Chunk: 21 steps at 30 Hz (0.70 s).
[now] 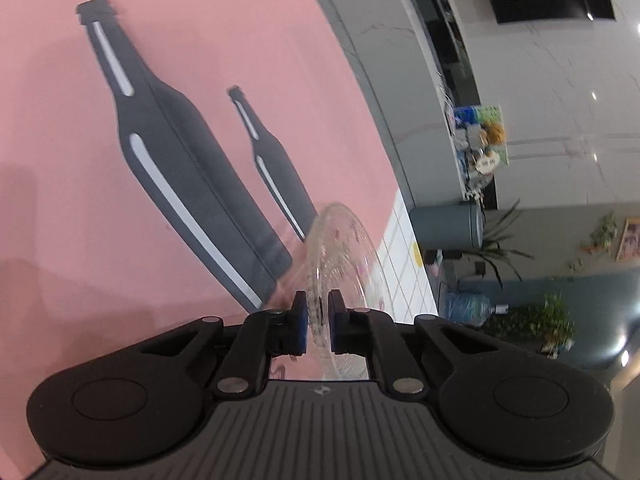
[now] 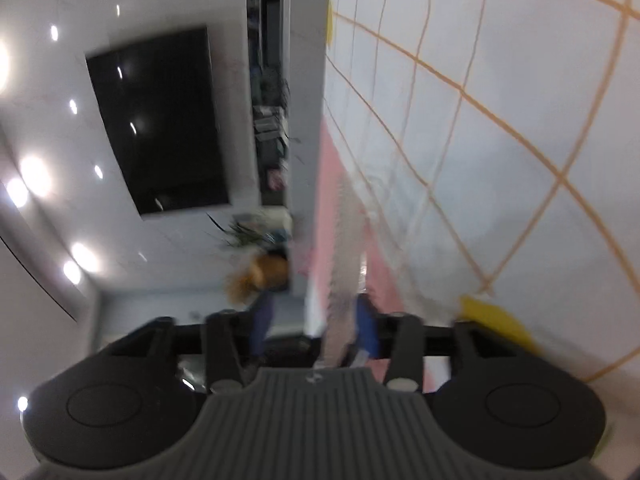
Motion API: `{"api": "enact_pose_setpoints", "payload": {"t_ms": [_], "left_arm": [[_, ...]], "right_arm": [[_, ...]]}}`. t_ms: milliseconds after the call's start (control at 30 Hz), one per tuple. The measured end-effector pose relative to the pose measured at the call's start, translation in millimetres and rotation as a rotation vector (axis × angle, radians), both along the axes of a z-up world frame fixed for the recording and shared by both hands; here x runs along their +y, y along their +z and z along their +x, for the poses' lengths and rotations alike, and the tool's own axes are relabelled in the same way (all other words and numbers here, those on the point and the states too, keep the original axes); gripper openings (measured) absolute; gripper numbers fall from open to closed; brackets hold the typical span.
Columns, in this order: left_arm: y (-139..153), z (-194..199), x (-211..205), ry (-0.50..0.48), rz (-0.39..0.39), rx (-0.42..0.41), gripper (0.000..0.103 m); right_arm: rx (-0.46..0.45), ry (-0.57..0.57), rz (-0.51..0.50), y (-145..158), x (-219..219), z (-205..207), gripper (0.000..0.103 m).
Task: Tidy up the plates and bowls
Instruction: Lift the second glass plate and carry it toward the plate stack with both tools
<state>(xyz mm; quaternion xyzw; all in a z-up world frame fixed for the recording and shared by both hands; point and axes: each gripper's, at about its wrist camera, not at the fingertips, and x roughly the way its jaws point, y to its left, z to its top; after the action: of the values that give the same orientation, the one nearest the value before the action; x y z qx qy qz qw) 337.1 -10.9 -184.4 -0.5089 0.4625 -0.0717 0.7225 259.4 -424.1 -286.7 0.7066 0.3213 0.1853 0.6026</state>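
- Clear glass plate (image 1: 340,264): ribbed, transparent, held on edge in the air, rim toward the left wrist camera. Not resting on anything that shows.
- Left hand-held gripper (image 1: 319,312): blue pads pressed together on the plate's near rim, pinching it.
- Right hand-held gripper (image 2: 314,320): jaws spread, with what looks like the same plate's rim (image 2: 340,280) standing between them. One blue pad (image 2: 366,324) sits just beside the glass; heavy blur hides whether it touches. The other pad is well apart from it. Judged not gripping.
- Backdrop, left view: pink mat (image 1: 200,80) printed with two dark bottle shapes, and beside it a white cloth (image 1: 404,264) with a grid pattern. The right view shows the grid cloth with orange lines, plus a yellow patch (image 2: 496,320).
- Beyond: room with a dark wall screen (image 2: 160,120) and potted plants (image 1: 536,316).
- Progress, as a judgement: one plate is in the air, carried by the left side alone, and its placing is not yet done. No stack, rack or bowls in view, so what is already sorted cannot be told.
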Motion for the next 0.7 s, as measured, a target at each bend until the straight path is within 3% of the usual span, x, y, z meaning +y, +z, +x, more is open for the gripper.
{"api": "enact_pose_setpoints", "payload": {"t_ms": [67, 167, 333, 467, 600, 700], "left_arm": [[1, -4, -2, 0.007, 0.017, -0.008, 0.011], [2, -4, -5, 0.026, 0.029, 0.008, 0.011], [4, -7, -13, 0.014, 0.058, -0.012, 0.011], [5, -7, -16, 0.025, 0.023, 0.003, 0.009], [9, -10, -19, -0.009, 0.037, -0.011, 0.009], [9, -12, -19, -0.017, 0.046, -0.008, 0.01]], "right_arm": [[0.007, 0.004, -0.03, 3, 0, -2, 0.046], [0.03, 0.091, -0.201, 16, 8, 1, 0.029], [0.07, 0.084, -0.331, 31, 16, -7, 0.029], [0.151, 0.039, -0.268, 28, 15, -19, 0.029], [0.149, 0.025, -0.273, 30, 17, -22, 0.028], [0.15, -0.011, -0.289, 31, 21, -28, 0.02]]}}
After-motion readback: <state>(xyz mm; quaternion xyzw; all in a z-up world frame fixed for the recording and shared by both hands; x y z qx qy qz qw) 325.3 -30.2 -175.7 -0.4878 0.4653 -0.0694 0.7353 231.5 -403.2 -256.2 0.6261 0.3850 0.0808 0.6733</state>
